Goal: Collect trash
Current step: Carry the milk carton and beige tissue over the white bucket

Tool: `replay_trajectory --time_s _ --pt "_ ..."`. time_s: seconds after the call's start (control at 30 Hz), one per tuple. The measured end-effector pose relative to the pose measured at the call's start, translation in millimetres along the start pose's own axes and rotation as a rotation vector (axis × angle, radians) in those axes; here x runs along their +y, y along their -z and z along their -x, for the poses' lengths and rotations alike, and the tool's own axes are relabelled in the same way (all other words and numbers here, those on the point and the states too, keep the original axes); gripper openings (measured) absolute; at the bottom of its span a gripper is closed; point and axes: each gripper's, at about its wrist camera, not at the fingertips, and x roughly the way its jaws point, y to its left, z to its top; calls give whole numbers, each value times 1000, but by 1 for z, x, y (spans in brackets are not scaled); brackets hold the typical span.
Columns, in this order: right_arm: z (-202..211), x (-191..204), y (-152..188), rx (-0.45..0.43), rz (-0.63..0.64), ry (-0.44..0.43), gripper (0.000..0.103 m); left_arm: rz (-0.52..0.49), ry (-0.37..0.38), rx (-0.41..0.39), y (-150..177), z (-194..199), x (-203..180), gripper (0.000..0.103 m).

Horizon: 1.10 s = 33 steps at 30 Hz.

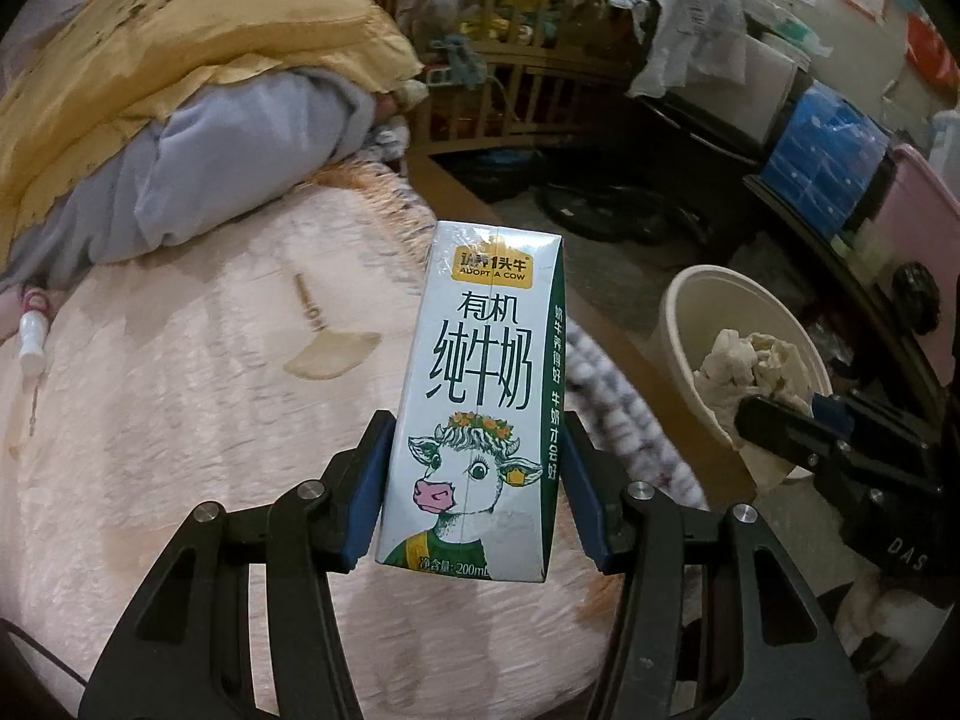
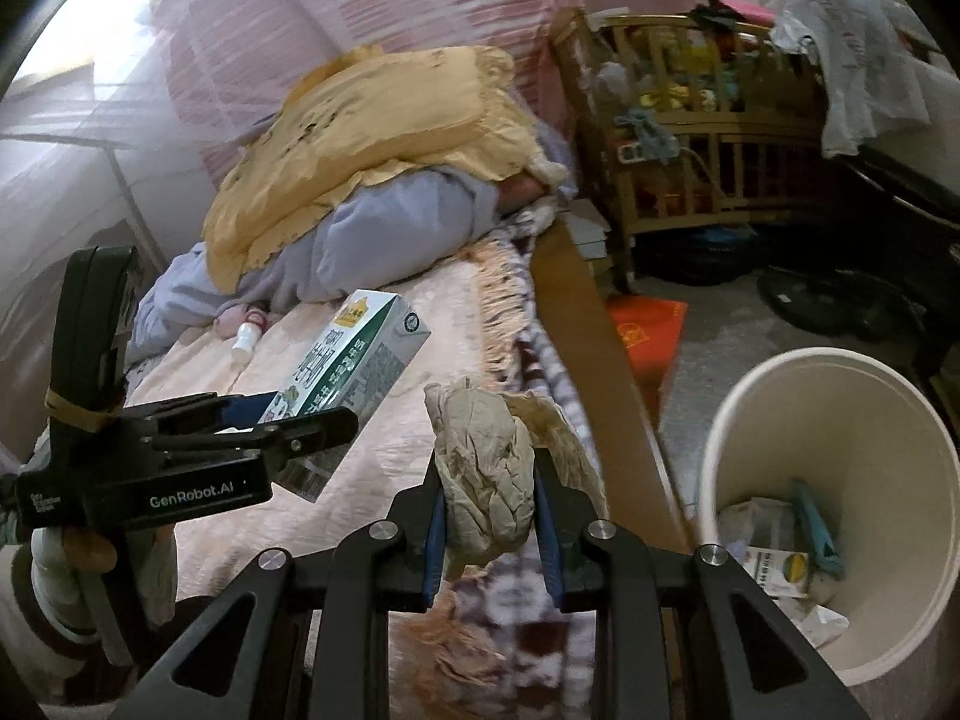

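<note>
A milk carton (image 1: 474,408) is being clamped upright between the 2 blue pads of the left gripper (image 1: 474,480), the pads pressing on its 2 narrow sides low down, so that most of the carton is standing above the jaws. In the right wrist view the same carton (image 2: 354,372) is being seen tilted in the left gripper (image 2: 288,426), off to the left of the right gripper (image 2: 487,510). A crumpled beige tissue (image 2: 486,468) is being pinched between the right gripper's nearly closed pads, with the wad bulging above and below them. Both loads are being held over the pink bedspread (image 1: 180,420), close to the bed's fringed edge.

Just to the right of the right gripper, and lower, a cream waste bin (image 2: 750,420) is being shown standing on the floor beside the wooden bed frame (image 2: 600,348); scraps of packaging are lying in its bottom. In the left wrist view the bin (image 1: 678,324) is lying to the right of the carton, with the right gripper (image 1: 774,414) and its tissue (image 1: 744,360) in front of its rim.

Beyond the carton, to the left, a small baby bottle (image 1: 33,330) is lying on the bedspread. Further back, a yellow pillow (image 1: 180,42) is resting on a grey-blue quilt (image 1: 210,180). Farthest off, a wooden cot (image 2: 690,120) filled with clutter is standing past the bed's end.
</note>
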Motion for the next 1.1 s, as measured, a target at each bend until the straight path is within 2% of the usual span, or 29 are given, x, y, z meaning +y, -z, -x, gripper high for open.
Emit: replay_trajectory --time_s 0.7,1.1 --pt "47 -94 13 -48 -145 153 24 -117 67 19 -17 -36 -96 52" --pt "54 -132 26 -58 -233 202 24 -132 116 47 -23 -59 -129 52"
